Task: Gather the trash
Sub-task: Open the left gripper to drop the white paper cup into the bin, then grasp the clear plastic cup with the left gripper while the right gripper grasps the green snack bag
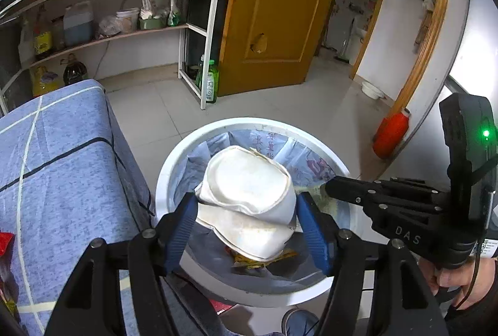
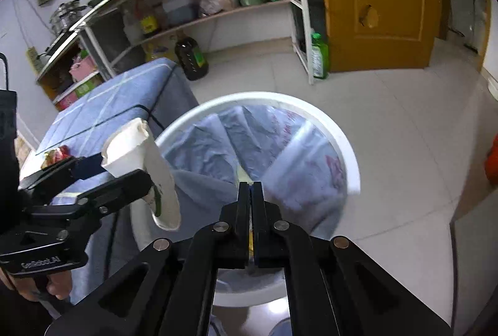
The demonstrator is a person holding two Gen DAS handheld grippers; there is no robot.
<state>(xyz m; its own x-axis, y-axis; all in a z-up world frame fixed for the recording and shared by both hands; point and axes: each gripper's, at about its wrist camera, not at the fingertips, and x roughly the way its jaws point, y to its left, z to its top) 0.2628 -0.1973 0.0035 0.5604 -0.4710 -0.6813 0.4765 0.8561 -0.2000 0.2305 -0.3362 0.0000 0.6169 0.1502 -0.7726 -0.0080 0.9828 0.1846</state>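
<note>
Right now my left gripper (image 1: 246, 217) has a crushed white paper cup (image 1: 249, 196) between its two blue pads (image 1: 182, 227), the jaws spread wide and pressing its dented sides. The cup is soiled — yellowish stains on its bottom and wall, its rim bent out of round, and a bit of green print shows on its side in the right wrist view (image 2: 146, 168). I hold it tilted over the mouth of the white trash bin (image 1: 174, 161), which is lined with a pale blue plastic bag (image 1: 298, 155) carrying red print. Beneath the cup, inside the bin, lies a scrap of yellow-brown wrapper (image 1: 252, 263). My right gripper (image 2: 250, 189) also points down into the bin, its two black jaws closed together; whether anything thin sits between them I cannot tell. I count one cup and one bin. Beside the bin stands a table under a blue checked cloth (image 1: 62, 155), with one red wrapper (image 2: 59, 154) lying on it.
</note>
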